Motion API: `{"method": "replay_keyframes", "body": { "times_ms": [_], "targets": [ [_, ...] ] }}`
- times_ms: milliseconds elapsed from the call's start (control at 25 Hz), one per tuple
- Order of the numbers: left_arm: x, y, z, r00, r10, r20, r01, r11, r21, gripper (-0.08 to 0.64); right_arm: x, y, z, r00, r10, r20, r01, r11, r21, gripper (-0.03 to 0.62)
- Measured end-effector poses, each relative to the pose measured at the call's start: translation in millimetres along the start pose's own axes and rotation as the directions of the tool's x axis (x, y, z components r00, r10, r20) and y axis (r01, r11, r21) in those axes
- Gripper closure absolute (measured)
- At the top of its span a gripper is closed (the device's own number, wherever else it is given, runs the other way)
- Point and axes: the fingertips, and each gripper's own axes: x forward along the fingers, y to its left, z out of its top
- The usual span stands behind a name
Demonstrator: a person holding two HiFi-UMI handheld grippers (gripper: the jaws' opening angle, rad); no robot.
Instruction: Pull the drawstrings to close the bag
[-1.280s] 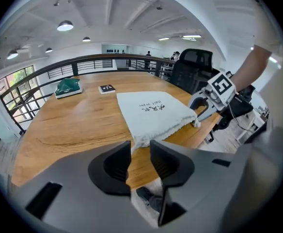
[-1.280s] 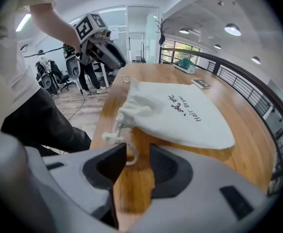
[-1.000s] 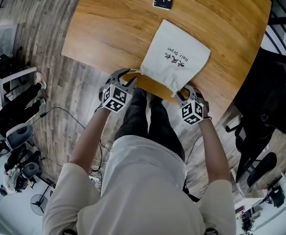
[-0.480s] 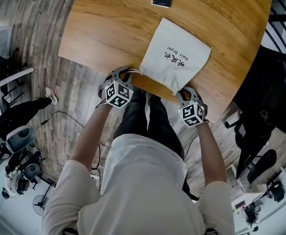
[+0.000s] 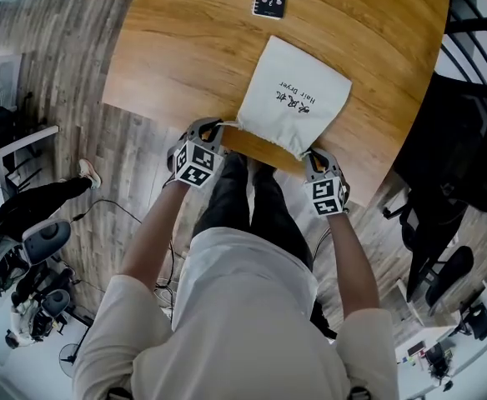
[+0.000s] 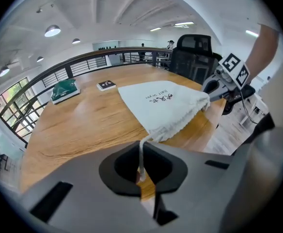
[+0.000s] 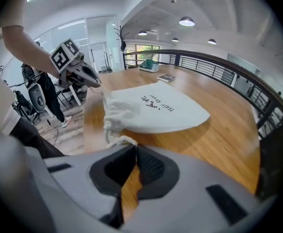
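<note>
- White cloth, the bag [image 5: 298, 90] lies flat on the table [image 5: 177, 48] near the front edge. Its mouth faces the person, so each mouth corner is in easy reach of one hand.
- The left cord [image 6: 141, 154] comes out of the bag's left corner and drops straight between the jaws of the left gripper [image 6: 140, 176]. Those jaws are pressed together on it. Gripping so close to the hem leaves little slack to take up.
- The right gripper [image 7: 133, 152] has just been closing its jaws, and they now meet. The right cord [image 7: 119, 141], a small bunched loop from the other corner, sits at their tips. It looks caught there, though I can't tell how firmly.
- The two grippers stand at opposite ends of the mouth, both sloping down toward the table. From there, I'd say, pulling the hands apart would draw the cords through the hem and gather the cloth between them.
- The mouth is already a little puckered, but to my eye it is not drawn shut. The real pull is not yet made.
- Nothing weighs the bag down, and cloth that light would likely slide toward whichever hand pulls harder. An even pull seems wise.
- A notebook [image 5: 269, 0] lies well apart at the far side, clear of all this.
</note>
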Motion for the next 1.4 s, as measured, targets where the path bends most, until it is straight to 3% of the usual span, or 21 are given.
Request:
{"method": "replay_keyframes", "body": {
  "times_ms": [280,600,760,1400],
  "targets": [
    [-22.2,0.4,24.2,0.998,0.001,0.058,0.001,1.000,-0.026,0.568,-24.6,-16.1,17.1,0.994,-0.098,0.043,0.095,0.994,0.062,0.583],
    [-52.4,-4.0,62.3,0.991,0.031,0.129,-0.030,0.999,-0.012,0.568,-66.0,-43.5,50.0,0.968,-0.218,0.126,0.195,0.965,0.178,0.583],
    [-63.4,2.5,83.7,0.984,0.047,0.172,-0.045,0.999,-0.019,0.568,-80.4,-57.8,74.0,0.954,-0.252,0.165,0.224,0.960,0.169,0.583],
    [-143.5,41.1,172.6,0.921,0.136,0.366,-0.091,0.986,-0.137,0.568,-166.3,-105.0,155.5,0.866,-0.400,0.301,0.367,0.916,0.161,0.583]
  ]
}}
